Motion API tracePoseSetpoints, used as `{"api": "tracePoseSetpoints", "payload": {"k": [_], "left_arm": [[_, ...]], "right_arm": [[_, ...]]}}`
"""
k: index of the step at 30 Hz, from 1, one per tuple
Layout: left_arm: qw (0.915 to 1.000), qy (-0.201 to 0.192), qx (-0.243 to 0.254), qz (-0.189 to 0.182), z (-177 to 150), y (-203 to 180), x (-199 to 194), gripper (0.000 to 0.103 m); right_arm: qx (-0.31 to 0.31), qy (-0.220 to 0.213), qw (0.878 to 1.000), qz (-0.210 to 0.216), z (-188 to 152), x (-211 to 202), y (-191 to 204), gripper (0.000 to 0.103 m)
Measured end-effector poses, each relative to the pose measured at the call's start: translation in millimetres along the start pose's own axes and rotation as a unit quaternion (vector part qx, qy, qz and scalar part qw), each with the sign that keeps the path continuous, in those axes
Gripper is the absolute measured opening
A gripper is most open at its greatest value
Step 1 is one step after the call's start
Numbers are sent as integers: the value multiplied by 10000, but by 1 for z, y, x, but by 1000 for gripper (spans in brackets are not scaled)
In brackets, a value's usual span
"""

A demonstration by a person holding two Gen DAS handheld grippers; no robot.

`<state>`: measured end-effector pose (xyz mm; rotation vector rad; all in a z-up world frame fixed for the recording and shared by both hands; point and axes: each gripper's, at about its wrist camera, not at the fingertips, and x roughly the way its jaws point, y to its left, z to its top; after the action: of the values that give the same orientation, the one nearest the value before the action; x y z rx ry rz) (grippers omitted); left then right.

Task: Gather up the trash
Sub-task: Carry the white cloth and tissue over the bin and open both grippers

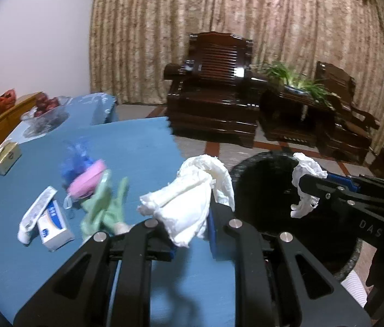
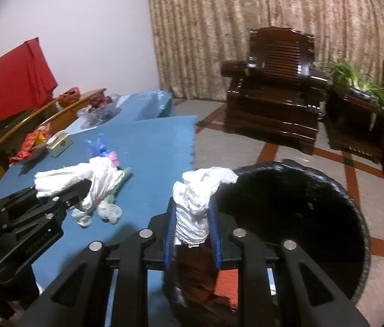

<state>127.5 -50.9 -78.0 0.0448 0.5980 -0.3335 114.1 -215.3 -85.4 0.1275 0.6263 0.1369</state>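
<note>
Clutter lies at the left of the blue table (image 1: 142, 147): a small yellowish box (image 1: 6, 156), a white tube (image 1: 37, 209) resting on a white-and-blue carton (image 1: 55, 224), then a pink and blue pouch (image 1: 87, 178) and a crumpled green wrapper (image 1: 104, 207) just beside it. A glass bowl of red fruit (image 1: 45, 110) stands farther back. Toward the table's right edge, the left gripper (image 1: 189, 224) has its jaws drawn narrow on a large wad of white tissue (image 1: 189, 199), held above the tabletop. Right of the table, on the floor, stands a round black trash bin (image 2: 295, 212), its mouth open and dark. The right gripper (image 2: 192, 226) pinches a second crumpled white tissue (image 2: 196, 199) between its blue pads (image 2: 170, 231); the tissue sits at the bin's near left rim, partly over the opening. Behind the bin stand a dark wooden armchair (image 2: 273, 95) and a green plant (image 2: 355, 79).
</note>
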Motion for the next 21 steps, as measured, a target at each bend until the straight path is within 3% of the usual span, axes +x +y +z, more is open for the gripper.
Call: {"api": "tracePoseSetpoints", "payload": {"k": [11,21], "left_arm": [[9976,85,361,-593,2,-63,26,16],[9925,290,563,-1047,-1,-104,59,21]], "right_arm": [[378,25,9970,-678,-16,-19,-63,22],[593,183,9928,-1024,-31,-13,-100,22]]}}
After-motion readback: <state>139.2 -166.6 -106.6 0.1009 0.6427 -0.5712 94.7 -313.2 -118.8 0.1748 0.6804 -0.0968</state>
